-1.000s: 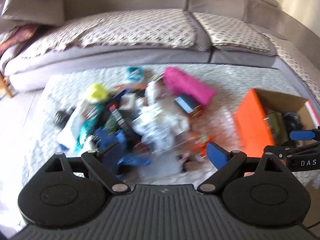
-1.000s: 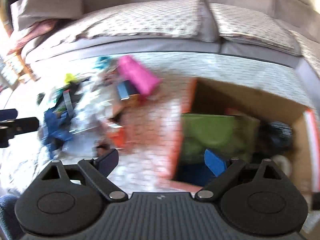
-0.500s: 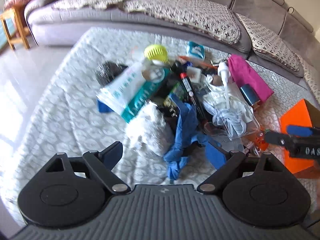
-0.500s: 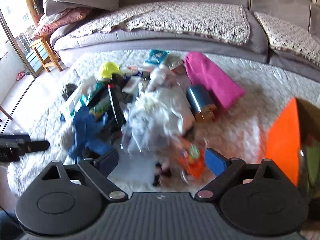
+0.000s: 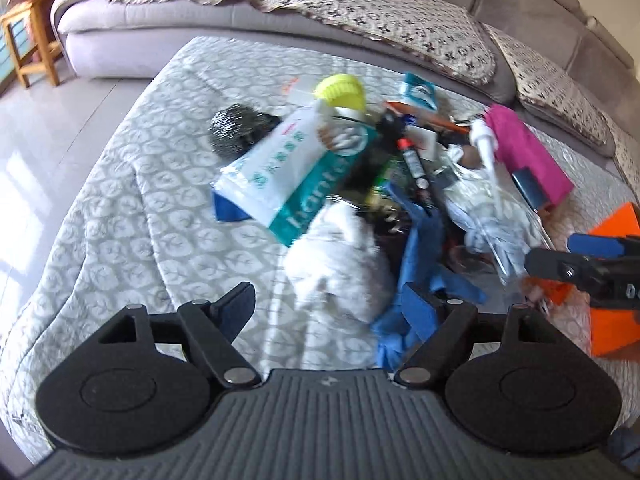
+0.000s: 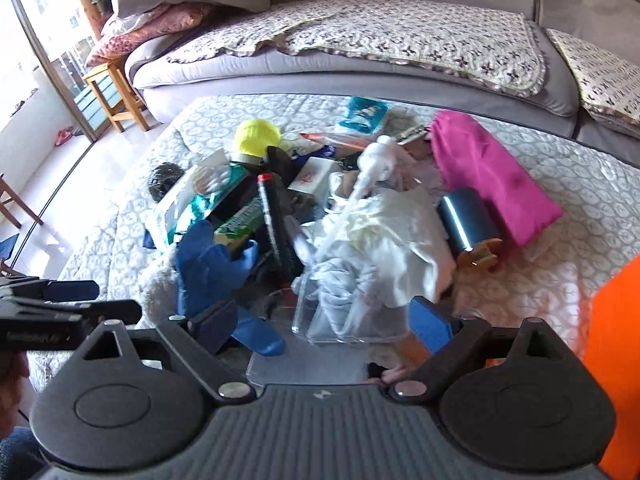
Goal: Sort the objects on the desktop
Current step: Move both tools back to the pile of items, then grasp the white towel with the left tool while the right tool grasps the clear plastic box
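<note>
Both our left gripper (image 5: pixel 330 306) and right gripper (image 6: pixel 320 322) hang wide open and empty over the pile (image 6: pixel 304 216) mid-surface, the orange box (image 6: pixel 612 344) at three o'clock. We judge it best to single out one loose edge item — the blue cloth (image 5: pixel 420 264) at twelve o'clock — before closing.

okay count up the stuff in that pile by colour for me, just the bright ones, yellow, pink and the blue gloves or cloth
Yellow: 1, the yellow cap.
Pink: 1, the pink pouch.
Blue: 1, the blue glove bundle; whether it is one glove or more, I cannot tell.
Total: 3.
</note>
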Available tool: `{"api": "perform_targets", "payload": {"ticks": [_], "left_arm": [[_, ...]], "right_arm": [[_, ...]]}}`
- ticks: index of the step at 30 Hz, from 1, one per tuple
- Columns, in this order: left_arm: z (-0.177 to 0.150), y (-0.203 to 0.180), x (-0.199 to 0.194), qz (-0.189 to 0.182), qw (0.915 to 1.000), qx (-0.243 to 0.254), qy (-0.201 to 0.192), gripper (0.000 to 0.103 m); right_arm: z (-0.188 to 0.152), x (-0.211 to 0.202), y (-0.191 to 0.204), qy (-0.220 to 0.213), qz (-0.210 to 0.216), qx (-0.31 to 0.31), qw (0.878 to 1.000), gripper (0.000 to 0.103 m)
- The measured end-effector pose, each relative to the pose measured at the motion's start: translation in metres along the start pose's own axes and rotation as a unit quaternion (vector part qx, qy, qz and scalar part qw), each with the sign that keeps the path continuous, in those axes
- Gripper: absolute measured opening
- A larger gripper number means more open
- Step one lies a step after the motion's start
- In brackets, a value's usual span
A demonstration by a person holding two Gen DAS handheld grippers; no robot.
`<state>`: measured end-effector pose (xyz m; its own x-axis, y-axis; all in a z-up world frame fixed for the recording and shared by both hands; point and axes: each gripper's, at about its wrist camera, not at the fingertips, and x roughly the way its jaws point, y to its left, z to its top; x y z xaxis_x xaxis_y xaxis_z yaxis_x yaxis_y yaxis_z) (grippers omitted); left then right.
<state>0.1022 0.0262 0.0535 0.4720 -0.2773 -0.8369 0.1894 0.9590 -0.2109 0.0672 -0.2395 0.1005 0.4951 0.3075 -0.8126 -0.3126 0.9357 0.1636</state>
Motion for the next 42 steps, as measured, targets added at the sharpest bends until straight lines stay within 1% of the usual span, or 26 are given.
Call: {"api": "perform_targets", "payload": {"ticks": [5, 7, 12, 14, 16, 20, 22, 23, 27, 31, 32, 34, 35, 36, 38, 42], "left_arm": [[0.004, -0.001, 0.003, -0.021, 0.9998, -0.002, 0.000, 0.080], [0.006, -0.003, 0.004, -0.016, 0.9999, 0.001, -0.004, 0.080], [0.008, -0.003, 0.022, -0.003, 0.9999, 0.007, 0.012, 0.080], [0.008, 0.000, 0.027, -0.004, 0.9998, 0.004, 0.020, 0.076], [0.008, 0.001, 0.031, -0.007, 0.9997, 0.001, 0.025, 0.075], [0.008, 0.001, 0.036, -0.013, 0.9996, 0.000, 0.027, 0.076], [0.009, 0.000, 0.038, -0.016, 0.9995, -0.002, 0.028, 0.077], [0.009, 0.000, 0.038, -0.015, 0.9995, -0.001, 0.029, 0.078], [0.009, -0.002, 0.041, -0.017, 0.9994, 0.001, 0.031, 0.078], [0.008, -0.004, 0.045, -0.014, 0.9992, 0.003, 0.039, 0.078], [0.008, -0.004, 0.046, -0.015, 0.9991, 0.003, 0.040, 0.078], [0.008, -0.003, 0.046, -0.017, 0.9991, 0.001, 0.040, 0.078], [0.008, -0.003, 0.047, -0.018, 0.9990, 0.000, 0.041, 0.076], [0.009, -0.003, 0.047, -0.022, 0.9988, 0.000, 0.044, 0.073], [0.010, -0.004, 0.046, -0.023, 0.9986, 0.003, 0.047, 0.067], [0.010, -0.007, 0.036, -0.010, 0.9991, 0.010, 0.041, 0.062]], "right_arm": [[0.007, 0.003, -0.002, -0.006, -0.018, 0.001, 1.000, 0.094], [0.011, 0.004, -0.007, -0.007, -0.028, 0.008, 1.000, 0.094], [0.016, 0.017, -0.022, 0.006, -0.039, 0.028, 0.999, 0.094], [0.015, 0.024, -0.025, 0.015, -0.036, 0.036, 0.999, 0.094], [0.014, 0.029, -0.022, 0.021, -0.034, 0.028, 0.999, 0.094], [0.014, 0.038, -0.022, 0.038, -0.033, 0.027, 0.998, 0.094], [0.013, 0.039, -0.025, 0.047, -0.027, 0.032, 0.998, 0.098], [0.013, 0.041, -0.024, 0.048, -0.029, 0.030, 0.998, 0.103], [0.016, 0.045, -0.015, 0.045, -0.045, 0.002, 0.998, 0.103], [0.018, 0.056, -0.003, 0.048, -0.085, -0.037, 0.995, 0.103], [0.019, 0.060, -0.001, 0.054, -0.087, -0.040, 0.994, 0.101], [0.018, 0.065, 0.000, 0.066, -0.088, -0.042, 0.993, 0.093], [0.018, 0.068, 0.000, 0.074, -0.090, -0.043, 0.992, 0.083], [0.018, 0.070, -0.001, 0.081, -0.093, -0.041, 0.992, 0.080], [0.017, 0.069, -0.001, 0.085, -0.089, -0.045, 0.991, 0.079], [0.020, 0.051, 0.000, 0.077, -0.071, -0.038, 0.994, 0.078]]}}
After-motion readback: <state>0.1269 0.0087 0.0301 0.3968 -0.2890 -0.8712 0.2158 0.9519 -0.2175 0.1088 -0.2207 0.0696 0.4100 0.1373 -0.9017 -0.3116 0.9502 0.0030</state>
